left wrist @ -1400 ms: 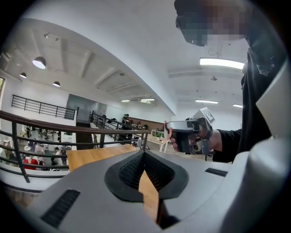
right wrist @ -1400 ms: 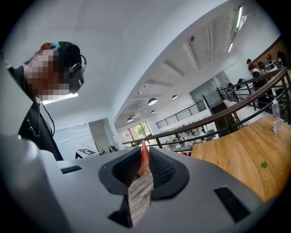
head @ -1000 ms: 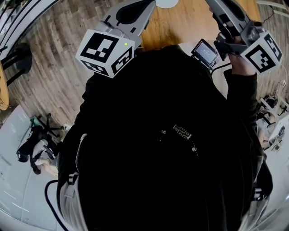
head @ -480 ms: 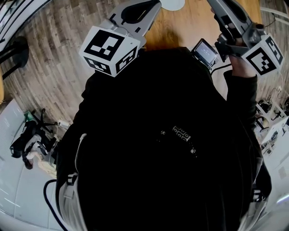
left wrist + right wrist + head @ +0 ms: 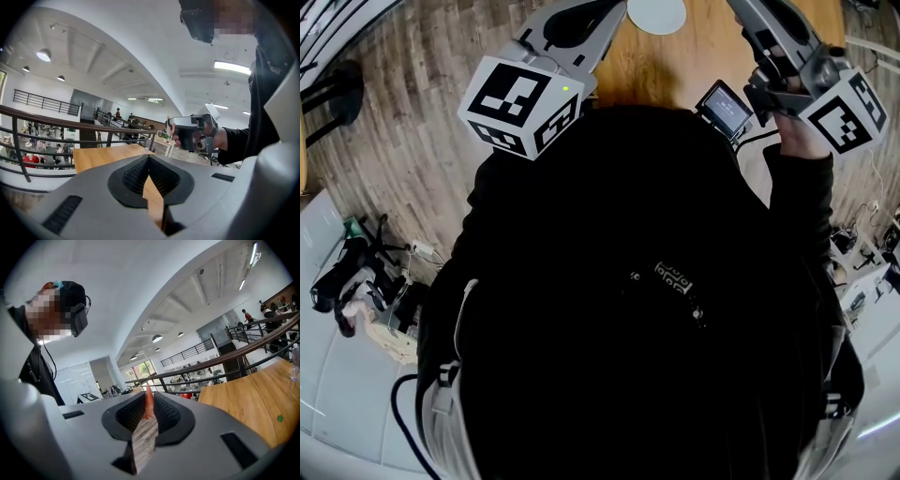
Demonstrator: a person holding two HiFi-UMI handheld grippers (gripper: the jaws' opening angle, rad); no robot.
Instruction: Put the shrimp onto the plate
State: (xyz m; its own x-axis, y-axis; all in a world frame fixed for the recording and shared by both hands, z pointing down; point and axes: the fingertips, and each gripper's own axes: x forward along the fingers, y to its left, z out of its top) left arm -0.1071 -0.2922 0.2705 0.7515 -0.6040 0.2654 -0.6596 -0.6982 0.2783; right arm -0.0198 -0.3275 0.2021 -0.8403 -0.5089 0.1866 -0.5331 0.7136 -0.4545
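Note:
An orange-red shrimp (image 5: 148, 403) stands pinched between the black pads of my right gripper (image 5: 148, 397), which is shut on it and held up nearly level. My left gripper (image 5: 149, 160) is shut with nothing in it; only wooden table shows through the wedge under its pads. In the left gripper view a hand holds the right gripper's body (image 5: 191, 133) off to the right. The head view shows both marker cubes, left (image 5: 520, 103) and right (image 5: 844, 108), over the near table edge. Part of a white plate (image 5: 656, 13) lies at the top edge between the two grippers.
My black-clad torso (image 5: 647, 300) fills most of the head view and hides the table's near side. The wooden table (image 5: 253, 399) stretches to the right, with a clear bottle (image 5: 294, 363) at its far end. A dark railing (image 5: 70, 126) runs behind the table.
The white plate has come a little further into the head view's top edge. Both marker cubes have shifted only slightly. The right gripper's hold on the shrimp is unchanged.

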